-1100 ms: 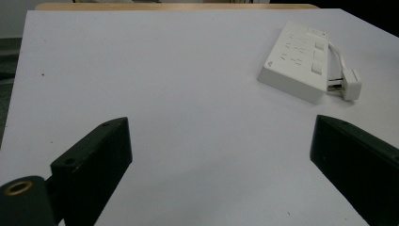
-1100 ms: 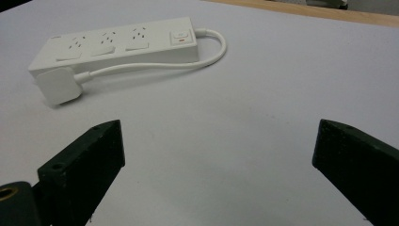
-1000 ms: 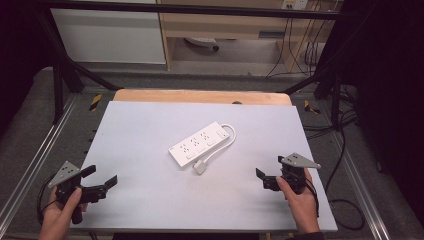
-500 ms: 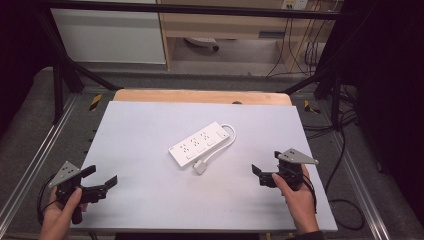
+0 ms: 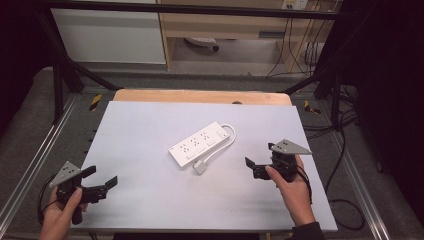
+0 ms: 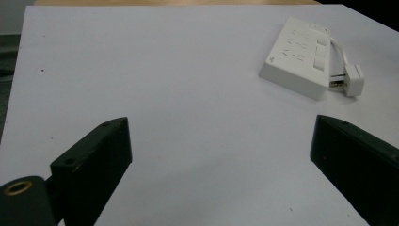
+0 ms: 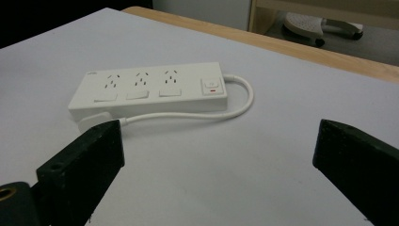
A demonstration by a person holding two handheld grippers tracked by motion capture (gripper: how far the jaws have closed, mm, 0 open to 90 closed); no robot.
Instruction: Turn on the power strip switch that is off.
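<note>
Since a second ago the right gripper (image 5: 254, 168) has slid left and a little farther onto the table (image 5: 150, 130), closing on the power strip (image 5: 199, 144), while the left gripper (image 5: 102, 181) has kept its place at the near left corner. That pale grey table takes up most of the high view, with a strip of bare wooden edge (image 5: 200, 96) along its far side. At its middle lies the white power strip, set at a slant, near end to the left and far end to the right, flat on the surface with its sockets and switch facing up. Its white cord (image 5: 227, 137) loops out from the far end and curls back along the right side to the plug (image 5: 200, 167), which rests on the table just beside the strip's near end. Both grippers have their jaws spread wide and hold nothing; the right one points at the plug and sits near it, the left one is well apart from the strip.
</note>
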